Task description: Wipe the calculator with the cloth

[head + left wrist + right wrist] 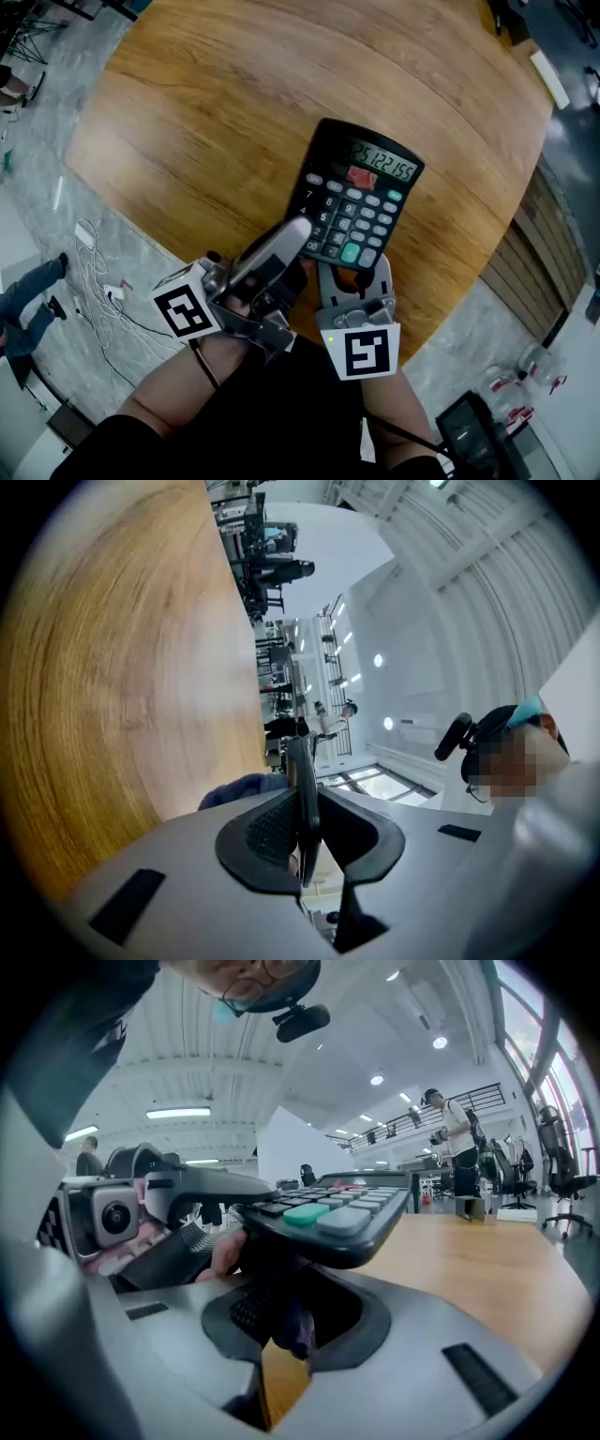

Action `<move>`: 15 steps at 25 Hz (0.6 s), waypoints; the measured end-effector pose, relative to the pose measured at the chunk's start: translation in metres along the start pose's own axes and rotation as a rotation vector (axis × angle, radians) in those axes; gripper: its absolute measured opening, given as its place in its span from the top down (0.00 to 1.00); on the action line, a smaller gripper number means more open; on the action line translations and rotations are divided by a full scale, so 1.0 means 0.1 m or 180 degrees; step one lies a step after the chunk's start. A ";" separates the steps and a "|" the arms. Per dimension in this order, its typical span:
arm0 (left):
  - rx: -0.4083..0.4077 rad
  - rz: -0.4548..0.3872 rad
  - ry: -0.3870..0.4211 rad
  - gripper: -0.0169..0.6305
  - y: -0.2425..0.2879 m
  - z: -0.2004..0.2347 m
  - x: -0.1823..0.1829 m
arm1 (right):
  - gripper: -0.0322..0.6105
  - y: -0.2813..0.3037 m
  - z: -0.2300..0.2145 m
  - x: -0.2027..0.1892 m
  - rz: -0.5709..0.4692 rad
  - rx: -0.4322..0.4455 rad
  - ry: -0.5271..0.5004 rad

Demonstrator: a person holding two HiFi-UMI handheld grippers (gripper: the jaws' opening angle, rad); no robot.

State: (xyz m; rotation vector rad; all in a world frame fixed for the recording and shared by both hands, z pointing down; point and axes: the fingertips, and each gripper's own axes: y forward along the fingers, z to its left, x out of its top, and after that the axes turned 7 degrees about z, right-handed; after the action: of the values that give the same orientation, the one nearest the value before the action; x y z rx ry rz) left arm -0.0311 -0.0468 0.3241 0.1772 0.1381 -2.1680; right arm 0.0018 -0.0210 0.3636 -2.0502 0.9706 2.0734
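While the left gripper (296,236) clamps the calculator (361,199), the right gripper (354,274) pinches the cloth (292,1324) just under its near edge.

Head, right, perhaps left views share calculator (354,202)

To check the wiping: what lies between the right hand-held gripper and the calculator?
A dark cloth, pinched between the jaws beneath the calculator; the right gripper view shows it.

The right tongs (299,1307) pinch dark cloth (292,1328) under the calculator (349,1225).
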 end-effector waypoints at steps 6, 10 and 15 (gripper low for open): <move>0.0056 -0.0055 0.0084 0.87 -0.04 0.11 0.17 | 0.85 -0.12 -0.22 0.05 -0.0164 -0.0163 0.0068; 0.0027 -0.0053 0.0088 0.87 -0.05 0.03 0.11 | 0.85 -0.29 -0.34 0.04 -0.0184 -0.0289 0.0002; 0.0046 -0.0127 0.0103 0.87 -0.08 0.02 0.19 | 0.85 -0.48 -0.71 0.07 -0.0310 -0.0646 0.0008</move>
State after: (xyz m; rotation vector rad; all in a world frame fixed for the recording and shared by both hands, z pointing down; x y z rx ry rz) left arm -0.0481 -0.0579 0.3234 0.2196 0.1457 -2.2069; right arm 0.0855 -0.0185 0.3456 -2.1447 0.6697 2.1990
